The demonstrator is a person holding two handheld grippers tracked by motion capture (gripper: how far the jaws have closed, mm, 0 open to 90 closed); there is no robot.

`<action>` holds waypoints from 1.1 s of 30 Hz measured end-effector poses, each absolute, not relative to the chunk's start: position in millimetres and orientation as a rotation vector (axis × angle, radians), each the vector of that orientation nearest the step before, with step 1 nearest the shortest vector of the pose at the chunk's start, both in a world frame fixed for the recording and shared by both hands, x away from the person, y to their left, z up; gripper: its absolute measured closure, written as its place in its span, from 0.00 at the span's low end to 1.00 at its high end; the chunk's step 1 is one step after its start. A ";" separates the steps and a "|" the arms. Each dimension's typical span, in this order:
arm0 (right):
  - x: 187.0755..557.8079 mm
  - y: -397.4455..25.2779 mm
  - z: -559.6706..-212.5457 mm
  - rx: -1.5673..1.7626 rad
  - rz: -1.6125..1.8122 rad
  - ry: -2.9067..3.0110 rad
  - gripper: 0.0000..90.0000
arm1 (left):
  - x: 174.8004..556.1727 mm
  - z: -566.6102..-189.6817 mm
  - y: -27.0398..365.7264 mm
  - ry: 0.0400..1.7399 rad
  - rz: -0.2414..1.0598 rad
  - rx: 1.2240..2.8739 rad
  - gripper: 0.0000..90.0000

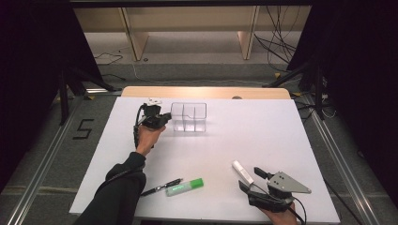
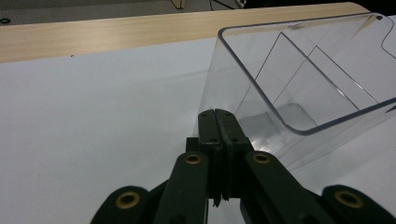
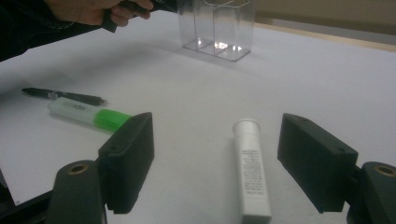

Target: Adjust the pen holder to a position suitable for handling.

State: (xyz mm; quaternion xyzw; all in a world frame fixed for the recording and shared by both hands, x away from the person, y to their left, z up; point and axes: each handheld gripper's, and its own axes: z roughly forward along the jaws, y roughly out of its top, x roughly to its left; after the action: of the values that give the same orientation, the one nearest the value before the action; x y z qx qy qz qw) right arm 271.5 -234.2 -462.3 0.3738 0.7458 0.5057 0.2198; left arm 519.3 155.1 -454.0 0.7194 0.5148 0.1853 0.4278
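Observation:
A clear plastic organizer (image 1: 188,117) with several compartments stands at the back of the white table. My left gripper (image 1: 165,117) is at its left side; in the left gripper view the jaws (image 2: 215,116) are shut together, tips right at the organizer's (image 2: 299,84) near corner, nothing between them. My right gripper (image 1: 252,180) sits near the front right edge, open. A white tube (image 3: 252,172) lies flat on the table between and just ahead of its spread jaws (image 3: 219,140); the tube (image 1: 242,172) points away toward the back left.
A green-capped highlighter (image 1: 185,186) and a black pen (image 1: 162,187) lie side by side near the front edge, left of the right gripper. The person's dark-sleeved left forearm (image 1: 122,178) stretches over the table's left half. A wooden strip (image 1: 206,92) borders the back.

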 end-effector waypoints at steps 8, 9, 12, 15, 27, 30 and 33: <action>271.4 -234.2 -462.3 1.033 1.400 2.064 0.31 | 521.7 -452.9 150.2 1.284 0.457 1.795 0.99; 271.4 -234.2 -462.3 1.032 1.399 2.064 0.31 | 521.7 -452.7 148.8 1.284 0.455 1.791 0.99; 271.4 -234.2 -462.3 1.032 1.400 2.064 0.31 | 522.0 -452.0 146.2 1.277 0.453 1.801 0.99; 271.4 -234.1 -462.3 1.032 1.400 2.064 0.31 | 522.4 -451.8 143.2 1.275 0.453 1.797 0.99; 271.2 -233.7 -462.4 1.030 1.403 2.065 0.31 | 523.0 -451.3 133.7 1.262 0.444 1.812 0.99; 271.1 -233.7 -462.3 1.031 1.400 2.067 0.31 | 523.1 -451.3 131.3 1.262 0.442 1.807 0.99; 271.1 -233.7 -462.3 1.031 1.401 2.066 0.31 | 523.2 -450.9 128.1 1.255 0.443 1.818 0.99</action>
State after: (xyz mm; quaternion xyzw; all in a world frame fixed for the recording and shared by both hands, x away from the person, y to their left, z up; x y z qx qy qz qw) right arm 271.1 -233.7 -462.3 0.3725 0.7464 0.5062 0.2186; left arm 523.2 128.1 -450.9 0.7286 0.5029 0.1774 0.4298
